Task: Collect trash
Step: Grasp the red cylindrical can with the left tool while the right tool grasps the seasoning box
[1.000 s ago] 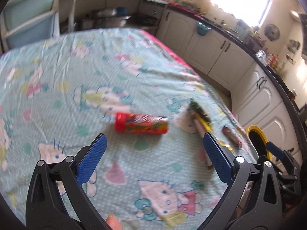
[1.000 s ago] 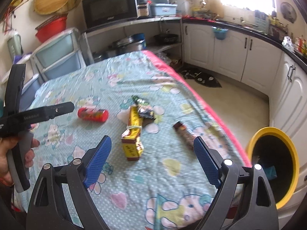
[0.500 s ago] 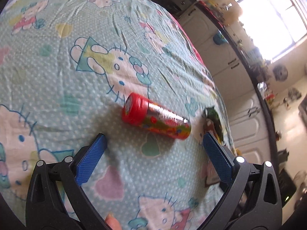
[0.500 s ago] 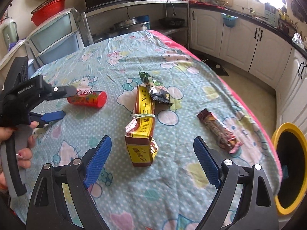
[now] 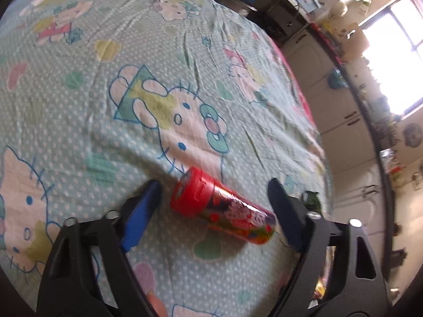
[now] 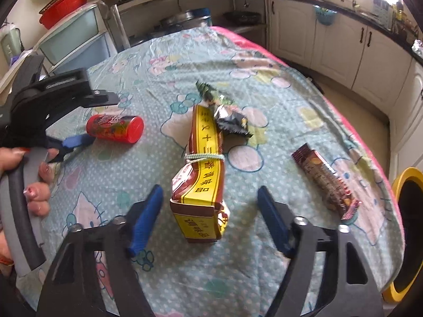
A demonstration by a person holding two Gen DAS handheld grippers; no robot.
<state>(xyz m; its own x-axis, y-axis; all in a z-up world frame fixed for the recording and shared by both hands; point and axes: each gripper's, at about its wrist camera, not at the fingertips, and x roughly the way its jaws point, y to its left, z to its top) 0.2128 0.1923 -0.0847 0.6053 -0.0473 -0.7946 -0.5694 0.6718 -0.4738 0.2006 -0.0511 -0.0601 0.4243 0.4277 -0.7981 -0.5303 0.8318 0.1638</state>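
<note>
Can (image 5: 222,212) is lying on the table (image 5: 158,79), between the left gripper (image 5: 211,200) jaws, which are closing but not touching. Right gripper (image 6: 208,200) jaws, also narrowing, are straddling the packet (image 6: 203,182) untouched.

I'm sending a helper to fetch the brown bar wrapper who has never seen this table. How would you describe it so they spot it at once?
Start at the table under the teal cartoon-cat cloth and go to its edge nearest the yellow-rimmed bin. The brown bar wrapper lies flat there, apart from the other litter. Unlike the yellow and brown packet tied with string in the middle, it is slim, dark and red-edged.
</note>
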